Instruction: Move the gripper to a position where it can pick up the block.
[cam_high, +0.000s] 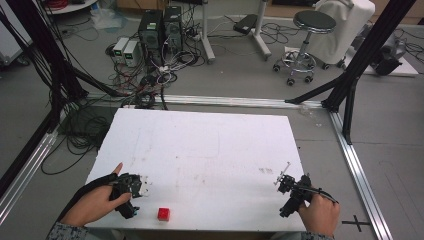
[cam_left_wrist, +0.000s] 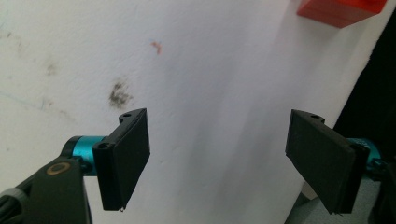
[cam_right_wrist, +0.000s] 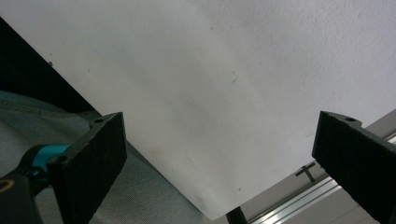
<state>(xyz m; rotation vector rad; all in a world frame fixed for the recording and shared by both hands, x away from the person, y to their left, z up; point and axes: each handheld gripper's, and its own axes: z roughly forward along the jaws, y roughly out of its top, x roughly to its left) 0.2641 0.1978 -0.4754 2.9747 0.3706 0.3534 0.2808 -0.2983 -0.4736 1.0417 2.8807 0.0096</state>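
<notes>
A small red block (cam_high: 163, 214) lies on the white table (cam_high: 210, 145) near its front edge, left of the middle. My left gripper (cam_high: 136, 192), held in a hand at the front left, sits just left of the block and apart from it. In the left gripper view its jaws stand open over bare table (cam_left_wrist: 210, 70), gripper (cam_left_wrist: 218, 158), and the red block (cam_left_wrist: 343, 9) lies ahead at the top right. My right gripper (cam_high: 289, 191) rests at the table's front right corner. It is open (cam_right_wrist: 219, 163) with nothing between its jaws.
The table's front edge runs close under both hands. Grey cloth (cam_right_wrist: 140, 196) lies below the table corner in the right gripper view. Aluminium rails (cam_high: 360, 170) and black frame posts (cam_high: 350, 85) flank the table. Cables, computers and a stool (cam_high: 306, 45) stand on the floor behind.
</notes>
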